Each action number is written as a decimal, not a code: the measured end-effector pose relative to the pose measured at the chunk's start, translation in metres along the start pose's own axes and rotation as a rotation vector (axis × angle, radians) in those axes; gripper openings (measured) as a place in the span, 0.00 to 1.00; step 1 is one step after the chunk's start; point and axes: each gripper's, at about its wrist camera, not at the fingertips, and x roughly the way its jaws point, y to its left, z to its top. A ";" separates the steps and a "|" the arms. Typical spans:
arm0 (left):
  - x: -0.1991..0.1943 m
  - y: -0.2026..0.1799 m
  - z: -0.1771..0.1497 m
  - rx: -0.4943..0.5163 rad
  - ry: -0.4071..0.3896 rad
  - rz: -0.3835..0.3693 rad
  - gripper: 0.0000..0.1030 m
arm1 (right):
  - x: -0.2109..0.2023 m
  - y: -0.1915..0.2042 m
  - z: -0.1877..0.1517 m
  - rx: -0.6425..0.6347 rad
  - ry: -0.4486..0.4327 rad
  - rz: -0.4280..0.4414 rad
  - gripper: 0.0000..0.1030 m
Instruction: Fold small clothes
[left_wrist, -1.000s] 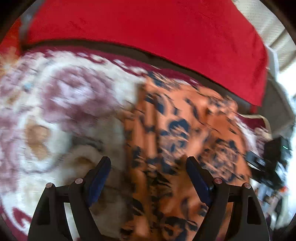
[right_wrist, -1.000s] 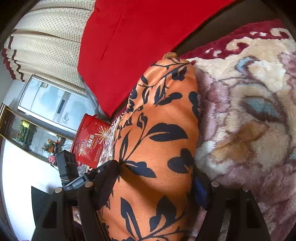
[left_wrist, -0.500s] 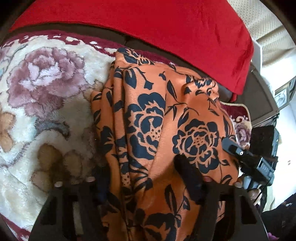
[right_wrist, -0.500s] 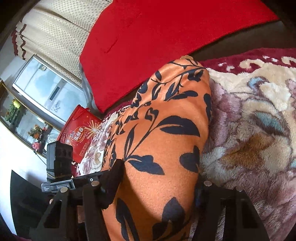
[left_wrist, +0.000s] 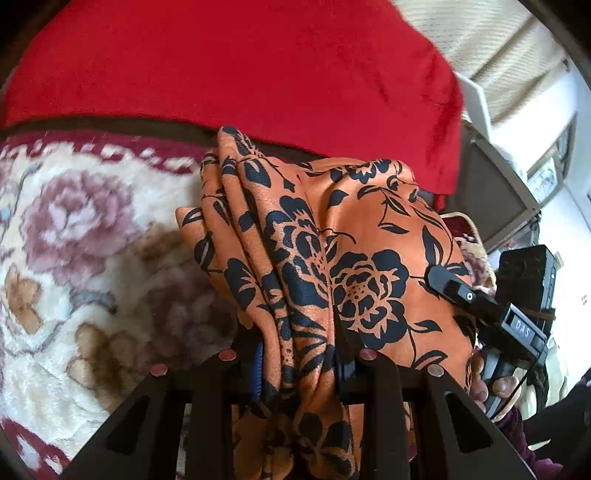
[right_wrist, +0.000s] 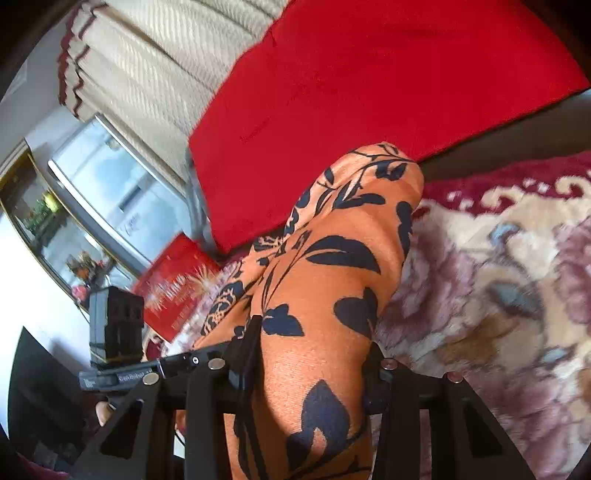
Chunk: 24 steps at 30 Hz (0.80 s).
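The garment is an orange cloth with black flowers (left_wrist: 354, 236), bunched in folds over a floral plush blanket (left_wrist: 74, 236). My left gripper (left_wrist: 299, 365) is shut on a gathered edge of the cloth, which hangs through its fingers. In the right wrist view the same cloth (right_wrist: 332, 266) runs up between the fingers of my right gripper (right_wrist: 314, 354), which is shut on it. The right gripper's body (left_wrist: 491, 306) shows at the cloth's right edge in the left wrist view.
A red cushion (left_wrist: 236, 62) lies behind the cloth. The cream and maroon blanket (right_wrist: 498, 277) spreads to the side. A red printed bag (right_wrist: 177, 284), a glass cabinet (right_wrist: 92, 206) and cream curtains (right_wrist: 155, 70) stand beyond the bed edge.
Both grippers have closed on the orange cloth. The left one slid onto the cloth edge from the blanket side and the cloth has bunched up and lifted.
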 end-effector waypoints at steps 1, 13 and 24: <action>-0.001 -0.009 0.000 0.014 -0.009 -0.011 0.29 | -0.009 -0.001 0.002 -0.001 -0.016 0.004 0.42; 0.046 -0.092 0.002 0.128 0.040 0.002 0.29 | -0.085 -0.061 0.001 0.106 -0.078 -0.031 0.42; 0.058 -0.108 -0.011 0.202 0.097 0.190 0.39 | -0.069 -0.112 -0.006 0.219 0.053 -0.236 0.63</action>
